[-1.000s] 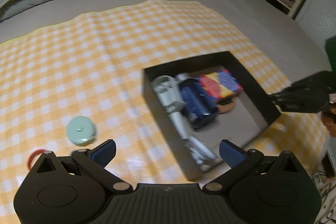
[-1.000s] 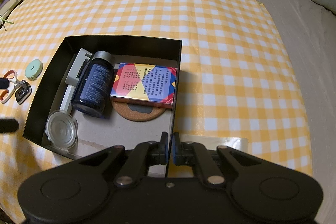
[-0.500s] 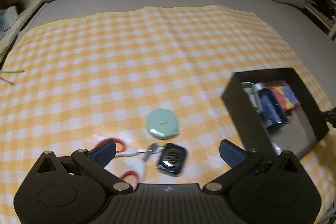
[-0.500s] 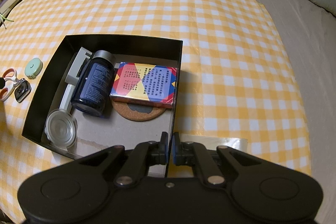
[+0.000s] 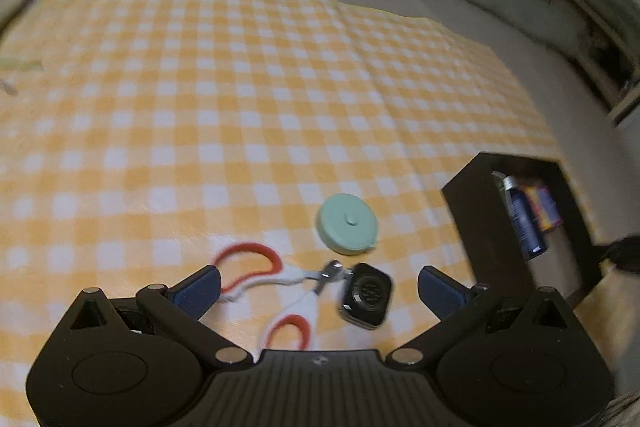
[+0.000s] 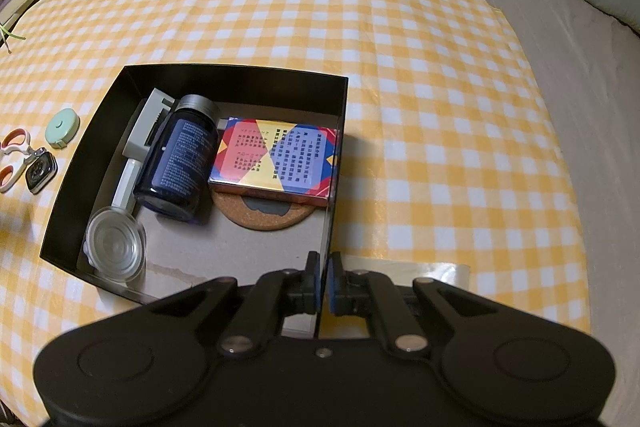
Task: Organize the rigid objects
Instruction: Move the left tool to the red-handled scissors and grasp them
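Note:
My left gripper (image 5: 319, 291) hangs open over the yellow checked cloth. Below the gap between its blue fingertips lie small scissors (image 5: 280, 291) with orange-red handles and a black watch body (image 5: 366, 295). A mint round case (image 5: 347, 225) lies just beyond them. My right gripper (image 6: 324, 287) is shut on the near right wall of the black box (image 6: 236, 71). Inside the box are a dark blue bottle (image 6: 180, 155), a colourful card box (image 6: 276, 159) lying on a cork coaster (image 6: 264, 215), a clear round lid (image 6: 116, 251) and a grey-white tool (image 6: 144, 131).
The checked cloth (image 6: 400, 47) covers a grey bed (image 6: 580, 67) with pillows along the far side. A strip of clear tape (image 6: 420, 269) lies on the cloth to the right of the box. Shelves stand at the left and right edges of the room.
The left gripper has swung left, away from the box, and now hangs over the scissors and watch, still open. The right gripper and the box have not moved.

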Available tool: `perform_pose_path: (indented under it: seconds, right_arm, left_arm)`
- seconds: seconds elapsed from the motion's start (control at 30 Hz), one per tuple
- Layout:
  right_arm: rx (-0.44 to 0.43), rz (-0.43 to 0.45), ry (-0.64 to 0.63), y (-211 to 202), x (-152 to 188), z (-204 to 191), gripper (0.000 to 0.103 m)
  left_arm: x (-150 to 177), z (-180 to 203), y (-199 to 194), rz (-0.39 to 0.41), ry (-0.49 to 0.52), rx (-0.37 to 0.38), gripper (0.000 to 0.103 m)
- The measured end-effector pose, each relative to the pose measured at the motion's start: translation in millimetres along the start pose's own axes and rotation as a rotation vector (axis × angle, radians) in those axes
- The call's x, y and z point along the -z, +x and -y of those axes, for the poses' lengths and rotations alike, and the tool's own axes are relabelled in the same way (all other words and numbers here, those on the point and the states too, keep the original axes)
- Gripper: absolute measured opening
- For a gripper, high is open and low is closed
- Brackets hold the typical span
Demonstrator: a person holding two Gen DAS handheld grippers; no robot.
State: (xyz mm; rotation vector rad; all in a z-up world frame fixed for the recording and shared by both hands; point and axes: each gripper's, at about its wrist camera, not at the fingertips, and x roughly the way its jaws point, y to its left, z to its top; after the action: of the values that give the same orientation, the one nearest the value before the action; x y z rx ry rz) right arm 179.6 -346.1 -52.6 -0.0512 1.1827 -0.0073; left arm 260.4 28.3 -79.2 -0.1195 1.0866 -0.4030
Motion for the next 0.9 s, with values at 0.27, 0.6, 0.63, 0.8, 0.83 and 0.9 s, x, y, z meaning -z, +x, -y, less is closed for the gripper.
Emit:
perform_pose_path:
  seconds: [0.27, 0.6, 0.63, 0.8, 0.83, 0.9]
  right_arm:
    - [0.000, -0.001, 0.001, 0, 0, 0, 0.004]
    - [0.000, -0.005, -0.003, 1, 0, 0, 0.004]
    - [0.002, -0.005, -0.003, 1, 0, 0, 0.004]
    - [0.007, -0.008, -0.013, 2, -1, -3, 0.005]
    - [0.010, -0.009, -0.016, 3, -1, -3, 0.005]
    - [0.013, -0.009, -0.019, 3, -1, -4, 0.005]
  left_arm:
    - [-1, -13, 17, -0.017, -0.037, 0.044, 0.103]
    - [1, -9, 25, -0.107, -0.008, 0.092, 0.101]
    - [3, -11, 24, -0.122, -0.021, 0.106, 0.098]
    - [11, -13, 11, -0.125, -0.008, 0.108, 0.085]
    - [12, -14, 10, -0.123, -0.005, 0.105, 0.081]
    - [13, -15, 9, -0.127, 0.010, 0.091, 0.076]
